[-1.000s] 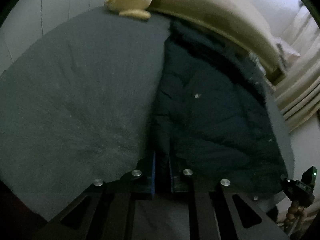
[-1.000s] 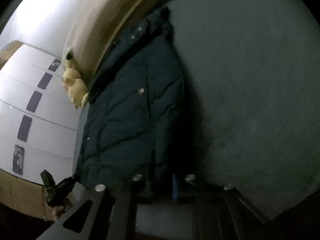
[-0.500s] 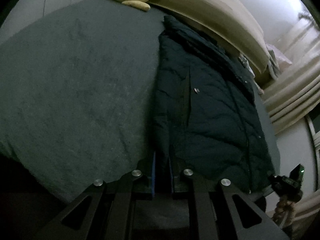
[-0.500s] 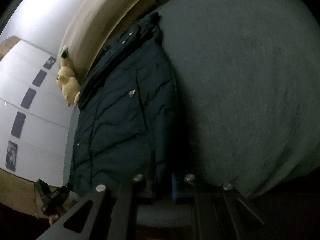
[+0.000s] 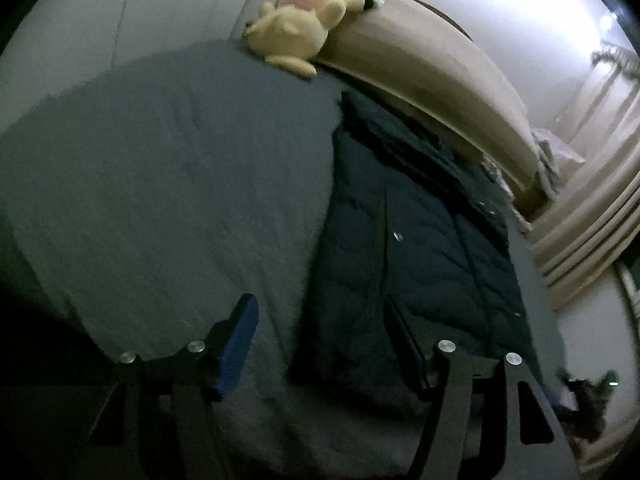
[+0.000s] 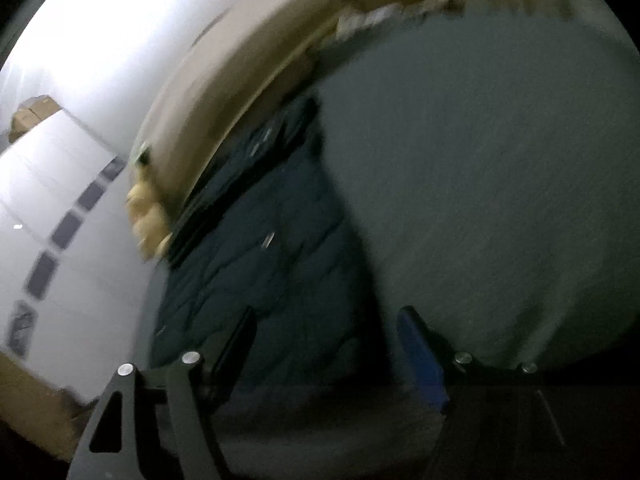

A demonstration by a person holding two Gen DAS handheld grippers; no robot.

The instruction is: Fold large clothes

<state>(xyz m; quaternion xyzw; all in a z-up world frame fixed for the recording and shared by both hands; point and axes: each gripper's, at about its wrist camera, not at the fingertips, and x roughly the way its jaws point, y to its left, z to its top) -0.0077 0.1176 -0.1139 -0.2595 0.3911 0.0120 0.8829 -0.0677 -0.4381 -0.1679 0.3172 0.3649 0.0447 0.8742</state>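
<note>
A dark navy quilted jacket (image 5: pixel 420 264) lies flat on the grey bed (image 5: pixel 160 184), its collar toward the headboard. In the left wrist view my left gripper (image 5: pixel 320 340) is opening, and the jacket's near left edge lies loose between the blue pad (image 5: pixel 236 344) and the other finger. The blurred right wrist view shows the same jacket (image 6: pixel 260 272) left of centre. My right gripper (image 6: pixel 326 344) is opening too, with the jacket's near right edge between its fingers and neither pad pressing on it.
A yellow plush toy (image 5: pixel 296 28) leans on the beige headboard (image 5: pixel 420 76). Pale curtains (image 5: pixel 592 220) hang at the right. A white wardrobe (image 6: pixel 60 220) stands beyond the bed's far side. A dark device with a green light (image 5: pixel 588 396) shows blurred at the lower right.
Both grippers were shut on the jacket's near edge and now stand wide apart, having let it go. Both views have swung, the right one with motion blur.
</note>
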